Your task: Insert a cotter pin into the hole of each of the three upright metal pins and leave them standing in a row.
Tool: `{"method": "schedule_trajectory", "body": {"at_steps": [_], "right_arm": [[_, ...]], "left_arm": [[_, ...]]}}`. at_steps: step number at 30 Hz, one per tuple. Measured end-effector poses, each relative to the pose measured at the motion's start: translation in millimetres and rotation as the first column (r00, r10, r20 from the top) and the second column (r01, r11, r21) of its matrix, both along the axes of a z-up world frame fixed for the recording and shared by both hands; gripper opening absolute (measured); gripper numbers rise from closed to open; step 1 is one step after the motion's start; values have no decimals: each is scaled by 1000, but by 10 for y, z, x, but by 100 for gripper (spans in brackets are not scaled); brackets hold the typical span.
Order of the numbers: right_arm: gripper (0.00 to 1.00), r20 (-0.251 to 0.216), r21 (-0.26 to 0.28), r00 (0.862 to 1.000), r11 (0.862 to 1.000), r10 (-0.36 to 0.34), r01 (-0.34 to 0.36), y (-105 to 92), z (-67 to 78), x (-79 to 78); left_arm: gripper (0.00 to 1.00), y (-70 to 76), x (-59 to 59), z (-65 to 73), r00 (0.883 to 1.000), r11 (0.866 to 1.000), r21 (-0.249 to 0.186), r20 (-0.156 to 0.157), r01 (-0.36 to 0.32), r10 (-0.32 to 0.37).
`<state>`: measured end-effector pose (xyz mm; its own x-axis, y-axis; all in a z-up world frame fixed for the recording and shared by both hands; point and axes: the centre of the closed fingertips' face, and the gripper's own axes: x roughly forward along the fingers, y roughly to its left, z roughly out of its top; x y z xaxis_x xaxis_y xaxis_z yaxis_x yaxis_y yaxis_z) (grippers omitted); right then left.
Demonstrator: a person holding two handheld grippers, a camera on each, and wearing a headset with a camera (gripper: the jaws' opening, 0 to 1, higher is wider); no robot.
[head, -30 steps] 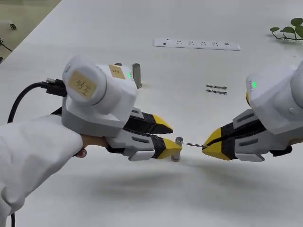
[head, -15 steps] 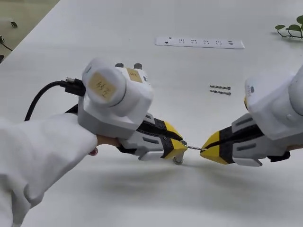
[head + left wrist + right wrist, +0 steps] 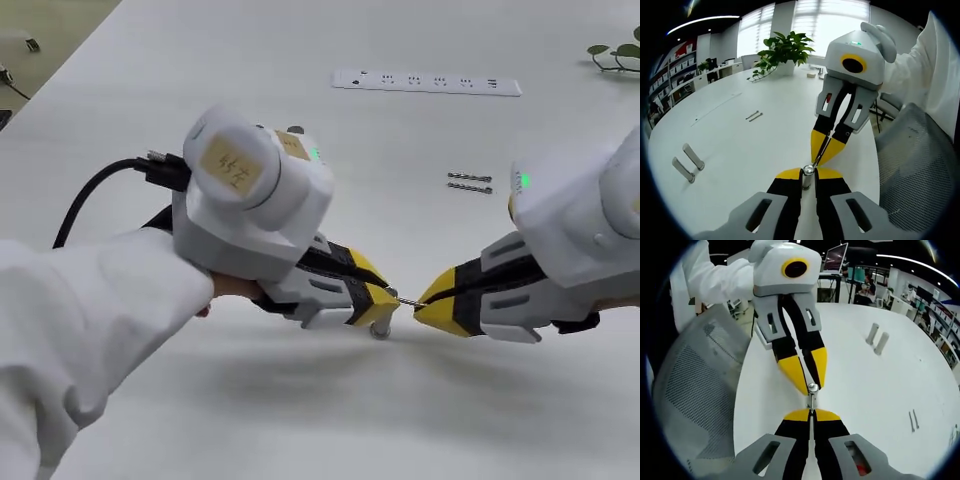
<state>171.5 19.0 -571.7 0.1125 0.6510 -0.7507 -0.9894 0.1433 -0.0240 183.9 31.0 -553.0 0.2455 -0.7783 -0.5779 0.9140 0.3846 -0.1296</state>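
1. Head view: the left gripper (image 3: 378, 300), white-bodied with yellow-and-black jaws, had its jaws pressed onto a short cylindrical steel pin (image 3: 381, 329). The steel pin stood upright on the white tabletop (image 3: 300, 400), near the person's edge.
2. Left gripper view: the steel pin (image 3: 809, 175) rose between the yellow tips, clamped on its shank with the head left clear.
3. A thin silver wire cotter pin (image 3: 410, 301) lay roughly level between the two grippers, its free end at the steel pin's head. Whether it had entered the hole could not be told.
4. The right gripper (image 3: 428, 305) had its jaws pinched together on the rear end of the cotter pin.
5. Handling, as a judgement:
   - The steel pin is probably rigid, smooth and top-heavy for its small base. Hold it low on the shank, so that the hole stays free.
   - The cotter pin is probably light and easily bent. Grip it near the looped end and push it straight along its axis.
6. Two spare cotter pins (image 3: 470, 182) lay side by side well apart, further back on the right. In the right gripper view, two further steel pins (image 3: 877, 338) stood close together.
7. The surface appeared flat, smooth and matte. It carried a white power strip (image 3: 427, 83) at the far side. A green potted plant (image 3: 782, 50) stood before bright office windows.
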Motion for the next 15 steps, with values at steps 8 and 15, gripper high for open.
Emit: {"method": "schedule_trajectory", "body": {"at_steps": [8,15], "right_arm": [[0,24,-2,1000,1000,10,-10,39,3,23],[0,63,-26,996,997,69,-67,116,7,26]], "left_arm": [[6,-4,8,-7,1000,1000,5,-1,-10,10],[6,-14,-18,-19,1000,1000,14,-5,3,-2]]}}
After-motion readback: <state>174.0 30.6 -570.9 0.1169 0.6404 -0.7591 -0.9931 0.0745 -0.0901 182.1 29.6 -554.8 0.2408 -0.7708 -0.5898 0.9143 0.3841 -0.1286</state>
